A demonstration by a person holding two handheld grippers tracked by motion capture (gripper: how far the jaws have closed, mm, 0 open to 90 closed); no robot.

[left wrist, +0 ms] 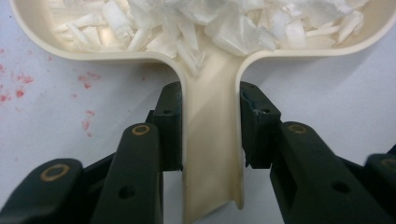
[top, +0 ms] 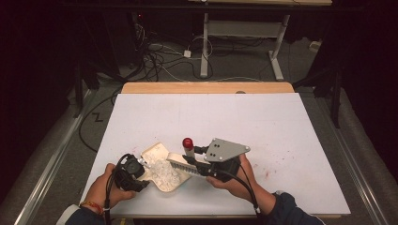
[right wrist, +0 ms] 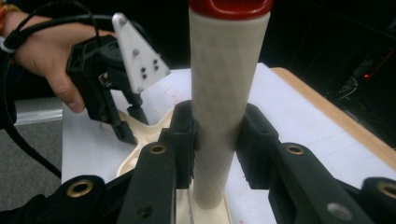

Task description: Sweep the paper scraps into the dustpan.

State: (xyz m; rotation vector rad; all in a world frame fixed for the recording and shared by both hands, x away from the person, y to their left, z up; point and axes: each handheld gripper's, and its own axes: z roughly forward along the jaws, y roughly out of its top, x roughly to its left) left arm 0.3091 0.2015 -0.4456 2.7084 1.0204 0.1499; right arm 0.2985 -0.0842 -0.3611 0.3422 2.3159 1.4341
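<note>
Left hand-held gripper (left wrist: 210,135) clamped on handle of cream plastic dustpan (left wrist: 212,154) holding white shreds (top: 164,171), flat on white worktop (top: 263,126). Right hand-held gripper (right wrist: 215,140) clamped on red-capped cream brush handle (right wrist: 226,93). Best swept slowly, dustpan pinned.

We see a smooth, glossy cream plastic dustpan (left wrist: 212,140) (holding crumpled white scraps (left wrist: 224,21)) beside the matt black jaws.

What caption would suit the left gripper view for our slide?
Left gripper clamps the cream dustpan's handle; white scraps fill its pan.
</note>
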